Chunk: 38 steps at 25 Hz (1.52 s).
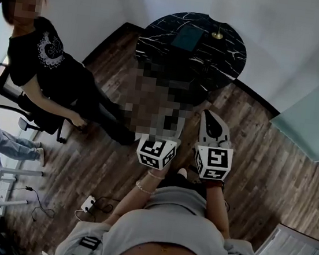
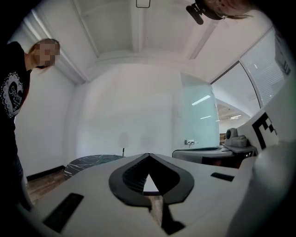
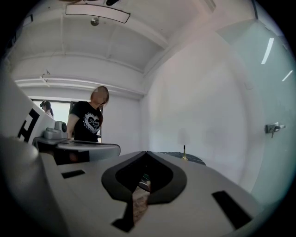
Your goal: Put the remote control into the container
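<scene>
Onlooker in a black printed T-shirt (image 1: pixel 43 59) stands at far left on the wood-plank floor (image 1: pixel 261 155), beside a chair, with a white power strip (image 1: pixel 88 203) lying on the boards nearer the camera wearer. At centre, the wearer holds two grippers side by side and level, both aimed toward a round black marble table (image 1: pixel 227 57) against the white wall. The left gripper (image 2: pixel 148 155) has its jaws pressed together at the tips, with nothing between them; its marker cube shows in the head view just beside the right one's. On the tabletop, well apart from both tools, lie a dark rectangular item (image 1: pixel 187 37) and, just right of it, a small brass-coloured piece (image 1: pixel 218 34). The right gripper (image 3: pixel 147 152) is likewise clamped shut on nothing. The remote control cannot be made out in any view; a mosaic patch covers the floor before the table. A frosted glass door (image 1: pixel 317 121) closes the scene at right.
</scene>
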Tool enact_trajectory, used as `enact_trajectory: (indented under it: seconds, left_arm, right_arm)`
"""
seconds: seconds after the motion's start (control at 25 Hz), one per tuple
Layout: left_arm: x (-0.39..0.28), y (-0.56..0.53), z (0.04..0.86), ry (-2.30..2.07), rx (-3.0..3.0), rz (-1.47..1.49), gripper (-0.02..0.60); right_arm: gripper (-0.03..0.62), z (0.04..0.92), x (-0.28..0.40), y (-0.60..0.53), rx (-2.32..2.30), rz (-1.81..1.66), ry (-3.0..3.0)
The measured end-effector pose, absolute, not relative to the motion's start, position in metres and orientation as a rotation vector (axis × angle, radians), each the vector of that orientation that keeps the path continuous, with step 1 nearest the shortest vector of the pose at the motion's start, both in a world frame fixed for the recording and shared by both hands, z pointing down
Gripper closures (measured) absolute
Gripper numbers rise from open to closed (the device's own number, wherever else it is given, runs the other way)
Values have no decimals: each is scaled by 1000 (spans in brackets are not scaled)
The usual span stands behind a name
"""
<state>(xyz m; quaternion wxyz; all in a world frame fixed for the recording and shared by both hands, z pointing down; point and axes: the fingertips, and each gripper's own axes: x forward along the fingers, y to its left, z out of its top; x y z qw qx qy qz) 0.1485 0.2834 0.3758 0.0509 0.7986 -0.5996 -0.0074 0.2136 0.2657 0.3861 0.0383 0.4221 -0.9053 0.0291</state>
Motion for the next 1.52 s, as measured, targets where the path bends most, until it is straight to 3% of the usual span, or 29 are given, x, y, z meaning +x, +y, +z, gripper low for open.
enact_trajectory:
  seconds: [0.56,1.52]
  left_arm:
    - [141,253,380,-1794,2433,-21,577]
    - [68,152,394,-1602,2517,0,577]
  right_arm:
    - [583,390,209,236,1324,109,-2756]
    - [583,405,131,142,1463,145,-2640]
